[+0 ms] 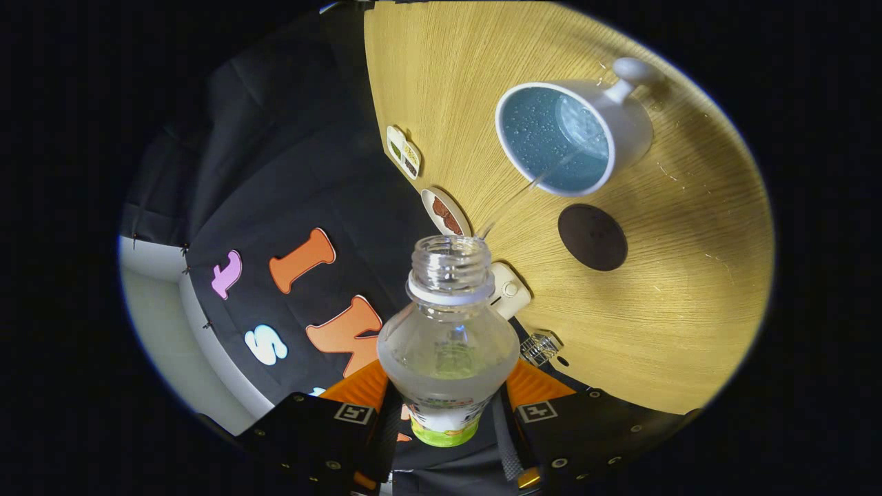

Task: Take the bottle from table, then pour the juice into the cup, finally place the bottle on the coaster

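My gripper (448, 403) pinches the open juice bottle (448, 344), tilted so a thin stream (530, 186) arcs into the white cup (572, 134). The dark coaster (592, 237) sits just beside the cup, ready for the bottle.

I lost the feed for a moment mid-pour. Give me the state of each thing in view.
bottle: uncapped, tilted toward the cup, held between the claw's fingers, thin stream leaving its mouth.
cup: upright on the table, stream landing inside, liquid with bubbles in it.
coaster: bare, flat on the table beside the cup.
claw: shut on the bottle.
table: carries cup and coaster.
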A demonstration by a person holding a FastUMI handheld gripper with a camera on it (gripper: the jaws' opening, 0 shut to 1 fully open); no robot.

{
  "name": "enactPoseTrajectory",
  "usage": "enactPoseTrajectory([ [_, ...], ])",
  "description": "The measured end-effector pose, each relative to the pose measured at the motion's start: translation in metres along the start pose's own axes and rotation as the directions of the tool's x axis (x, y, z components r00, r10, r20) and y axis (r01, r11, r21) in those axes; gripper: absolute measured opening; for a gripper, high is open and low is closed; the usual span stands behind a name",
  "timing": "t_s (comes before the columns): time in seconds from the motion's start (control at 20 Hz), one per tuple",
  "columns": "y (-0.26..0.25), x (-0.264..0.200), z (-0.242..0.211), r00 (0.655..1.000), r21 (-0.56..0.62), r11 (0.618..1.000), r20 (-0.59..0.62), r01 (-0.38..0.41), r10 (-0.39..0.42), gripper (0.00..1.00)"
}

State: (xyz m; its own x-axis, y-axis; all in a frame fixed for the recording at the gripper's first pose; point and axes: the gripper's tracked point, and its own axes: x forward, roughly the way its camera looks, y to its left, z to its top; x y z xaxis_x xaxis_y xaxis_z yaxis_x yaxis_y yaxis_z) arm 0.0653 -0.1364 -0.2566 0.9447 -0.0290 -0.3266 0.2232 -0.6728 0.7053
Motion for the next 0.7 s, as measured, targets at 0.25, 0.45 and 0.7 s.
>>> enactPoseTrajectory([
  [0.25,0.0039,-0.0050,0.0021,1.000,0.037,0.999,0.001,-0.010,0.010,0.61],
  [0.45,0.0056,-0.0042,0.0024,1.000,0.049,0.999,0.001,-0.011,0.010,0.61],
  [0.7,0.0048,0.0002,0.0004,1.000,0.056,0.998,-0.010,-0.005,0.005,0.61],
])
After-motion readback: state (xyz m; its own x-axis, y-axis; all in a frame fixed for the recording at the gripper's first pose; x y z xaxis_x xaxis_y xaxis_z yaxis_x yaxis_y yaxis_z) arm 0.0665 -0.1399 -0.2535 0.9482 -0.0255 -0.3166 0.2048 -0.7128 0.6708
